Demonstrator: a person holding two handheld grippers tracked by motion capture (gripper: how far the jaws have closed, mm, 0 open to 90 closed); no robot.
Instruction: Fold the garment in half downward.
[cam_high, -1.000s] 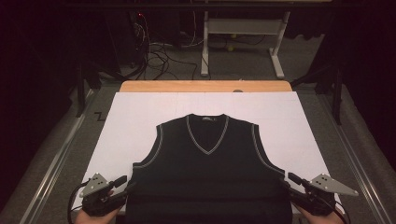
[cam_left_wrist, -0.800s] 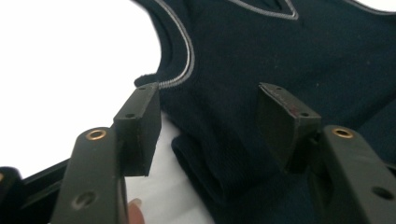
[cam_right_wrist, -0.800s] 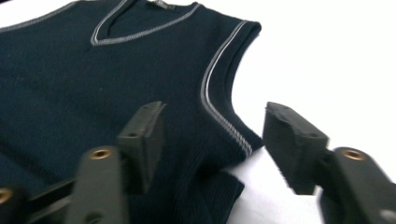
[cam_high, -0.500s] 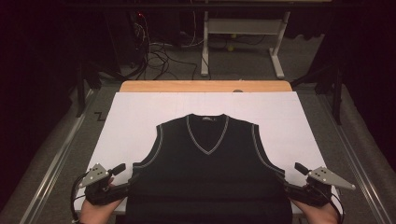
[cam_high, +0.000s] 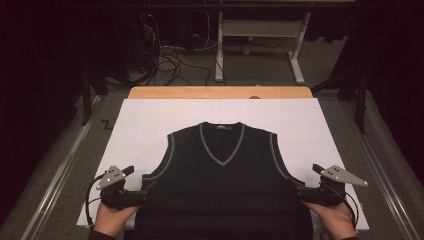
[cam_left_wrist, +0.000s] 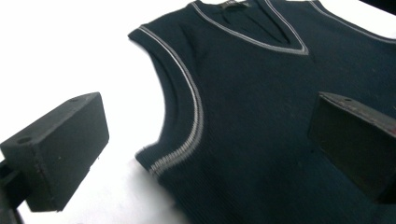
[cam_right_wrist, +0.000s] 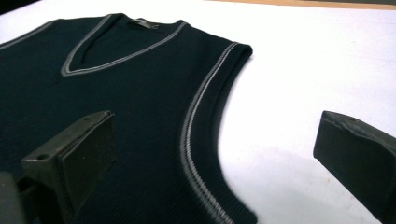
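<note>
Both grippers sit low at the near edge of the table, one each side of the vest, jaws spread wide on both, nothing between them. My left gripper (cam_high: 145, 192) points inward at the vest's left side seam below the armhole; in the left gripper view (cam_left_wrist: 205, 154) one jaw sits over bare white cover, the other over dark knit, armhole bottom lying between them. My right gripper (cam_high: 300, 191) mirrors it at the right side seam; in the right gripper view (cam_right_wrist: 215, 163) one jaw is over knit, the other over white, armhole trim running down between. Can't tell if the jaw tips touch the fabric.

Largest first: white table cover (cam_high: 145, 125) fills most of the top, wooden table edge (cam_high: 220, 92) showing along the far side. Dark sleeveless V-neck vest (cam_high: 222, 185) lies flat, centred, collar away from me, hem running off the near edge. Grey trim (cam_high: 222, 155) lines the neck and both armholes. My left hand (cam_high: 112, 216) and right hand (cam_high: 334, 216) hold the gripper bodies. Small neck label (cam_high: 223, 128) inside the collar.
</note>
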